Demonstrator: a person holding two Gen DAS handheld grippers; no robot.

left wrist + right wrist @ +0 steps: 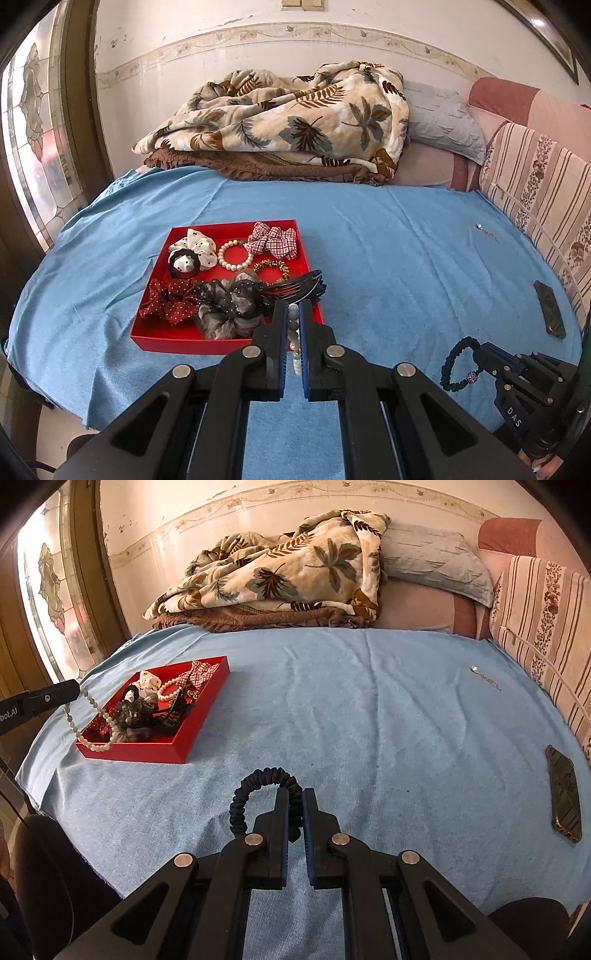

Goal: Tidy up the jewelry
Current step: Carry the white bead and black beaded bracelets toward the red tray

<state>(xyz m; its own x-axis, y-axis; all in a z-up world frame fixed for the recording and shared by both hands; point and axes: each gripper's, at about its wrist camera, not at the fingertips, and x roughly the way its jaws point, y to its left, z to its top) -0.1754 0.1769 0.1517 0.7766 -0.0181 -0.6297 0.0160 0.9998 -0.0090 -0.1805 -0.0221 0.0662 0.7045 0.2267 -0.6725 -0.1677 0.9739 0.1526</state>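
Note:
A red tray sits on the blue bed cover, holding several scrunchies, a pearl bracelet and a black comb. My left gripper is shut on a pale bead necklace, which hangs over the tray's near edge in the right wrist view. My right gripper is shut on a dark braided bracelet with a sparkly bead, held just above the cover to the right of the tray.
A small silver pendant on a chain lies far right on the cover. A dark phone lies near the right edge. A folded leaf-print blanket and pillows lie at the back.

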